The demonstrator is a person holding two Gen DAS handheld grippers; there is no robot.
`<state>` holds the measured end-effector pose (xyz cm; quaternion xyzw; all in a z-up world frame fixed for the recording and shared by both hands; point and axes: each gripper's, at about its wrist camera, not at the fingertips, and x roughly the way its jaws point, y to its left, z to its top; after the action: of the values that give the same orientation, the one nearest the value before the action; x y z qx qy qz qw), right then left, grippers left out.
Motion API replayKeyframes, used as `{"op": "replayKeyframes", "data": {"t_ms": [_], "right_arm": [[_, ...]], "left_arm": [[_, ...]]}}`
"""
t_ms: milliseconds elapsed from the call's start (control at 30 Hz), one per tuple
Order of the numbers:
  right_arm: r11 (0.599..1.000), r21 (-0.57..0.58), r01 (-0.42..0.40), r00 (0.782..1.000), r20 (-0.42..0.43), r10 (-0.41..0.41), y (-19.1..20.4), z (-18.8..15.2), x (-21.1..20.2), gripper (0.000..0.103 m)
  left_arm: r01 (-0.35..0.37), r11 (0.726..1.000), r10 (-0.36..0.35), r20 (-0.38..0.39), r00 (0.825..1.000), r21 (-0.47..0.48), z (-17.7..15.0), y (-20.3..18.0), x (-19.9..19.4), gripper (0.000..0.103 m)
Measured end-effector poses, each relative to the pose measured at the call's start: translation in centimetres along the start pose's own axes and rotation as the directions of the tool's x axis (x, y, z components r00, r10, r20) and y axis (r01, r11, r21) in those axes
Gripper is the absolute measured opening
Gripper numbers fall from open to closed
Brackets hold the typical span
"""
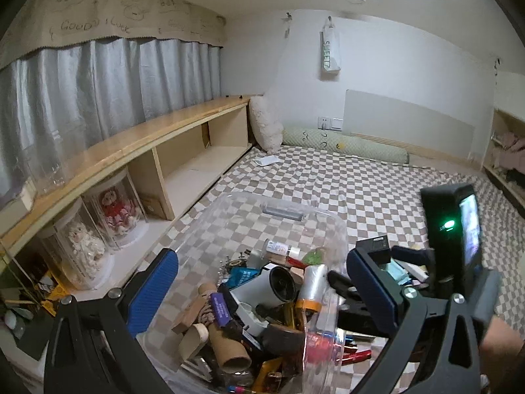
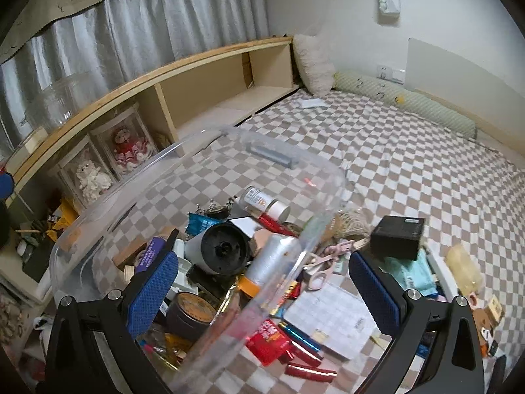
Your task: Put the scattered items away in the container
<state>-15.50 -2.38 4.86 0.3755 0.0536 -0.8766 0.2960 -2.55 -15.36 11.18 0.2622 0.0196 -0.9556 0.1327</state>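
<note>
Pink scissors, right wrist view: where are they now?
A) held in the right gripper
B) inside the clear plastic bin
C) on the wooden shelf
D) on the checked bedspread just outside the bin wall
D: the pink scissors lie among loose items on the checked bedspread, just right of the clear plastic bin wall, and the open right gripper holds nothing.

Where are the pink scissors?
In the right wrist view, the scissors lie on the checked bedspread just outside the clear bin, right of centre.
</note>
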Motion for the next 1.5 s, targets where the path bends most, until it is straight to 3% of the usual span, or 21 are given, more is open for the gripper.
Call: {"op": "replayKeyframes", "data": {"t_ms": [133, 433, 600, 867, 1000, 1133, 1300, 1500], "right_arm": [[1.0, 0.024, -0.007, 1.0, 0.008, 0.007, -1.0, 0.0, -2.0, 0.103], [0.998, 0.005, 0.065, 0.995, 0.074, -0.065, -4.5, -0.5, -7.9, 0.103], [0.995, 0.023, 0.1, 0.989, 0.103, -0.102, -7.4, -1.0, -10.5, 0.103], [0.983, 0.098, 0.153, 0.972, 0.163, -0.168, -13.7, -2.6, -12.9, 0.103], [0.972, 0.151, 0.18, 0.965, 0.164, -0.204, -17.2, -3.7, -12.8, 0.103], [0.959, 0.175, 0.224, 0.957, 0.146, -0.25, -19.6, -4.5, -11.9, 0.103], [0.948, 0.206, 0.245, 0.959, 0.09, -0.267, -21.9, -5.9, -9.6, 0.103], [0.951, 0.172, 0.257, 0.964, 0.031, -0.266, -22.8, -8.0, -7.0, 0.103]], "left_arm": [[0.021, 1.0, -0.021, 0.001, 1.0, -0.011, 0.7, -0.4, -0.5, 0.103], [0.052, 0.998, -0.052, 0.004, 0.999, 0.021, 2.1, -3.1, -0.3, 0.103], [0.117, 0.992, -0.117, 0.005, 0.993, 0.056, 2.6, -6.3, 0.7, 0.103], [0.245, 0.965, -0.244, -0.02, 0.97, 0.094, 3.0, -13.6, 3.1, 0.103], [0.29, 0.951, -0.288, -0.039, 0.957, 0.111, 2.9, -16.4, 4.6, 0.103], [0.347, 0.93, -0.335, -0.106, 0.936, 0.121, 2.0, -18.9, 6.9, 0.103], [0.337, 0.925, -0.304, -0.19, 0.934, 0.175, -0.1, -20.6, 9.7, 0.103], [0.359, 0.905, -0.292, -0.279, 0.915, 0.23, -3.2, -20.5, 11.5, 0.103]]}}
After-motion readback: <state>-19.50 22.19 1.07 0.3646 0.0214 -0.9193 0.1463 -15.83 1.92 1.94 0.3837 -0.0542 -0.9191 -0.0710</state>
